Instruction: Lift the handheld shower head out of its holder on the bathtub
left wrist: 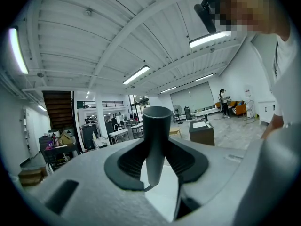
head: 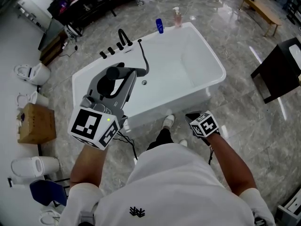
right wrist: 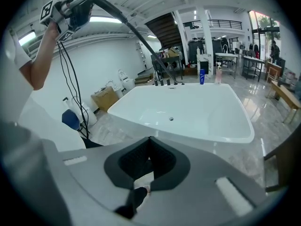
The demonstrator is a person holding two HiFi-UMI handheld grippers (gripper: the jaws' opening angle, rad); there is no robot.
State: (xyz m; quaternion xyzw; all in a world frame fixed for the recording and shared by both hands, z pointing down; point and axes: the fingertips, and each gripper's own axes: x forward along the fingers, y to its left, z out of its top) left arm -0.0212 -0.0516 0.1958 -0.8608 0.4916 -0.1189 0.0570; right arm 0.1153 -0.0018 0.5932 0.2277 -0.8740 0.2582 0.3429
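My left gripper (head: 126, 75) is shut on the dark handheld shower head (head: 114, 73) and holds it up in the air above the tub's near left corner. In the left gripper view its round handle (left wrist: 155, 145) stands between the pads. A black hose (head: 146, 62) runs from it down to the black taps (head: 116, 47) on the white bathtub's rim (head: 203, 56). The right gripper view shows the raised shower head (right wrist: 81, 9) and the hose (right wrist: 136, 32) slanting down to the tub (right wrist: 235, 131). My right gripper (head: 193, 117) hangs low in front of the tub, shut and holding nothing (right wrist: 149, 142).
A blue bottle (head: 160, 26) and a pink bottle (head: 177, 18) stand on the tub's far rim. A cardboard box (head: 36, 124) and white toilets (head: 33, 73) lie to the left. A black table (head: 282, 69) stands at the right. My feet (head: 168, 121) are beside the tub wall.
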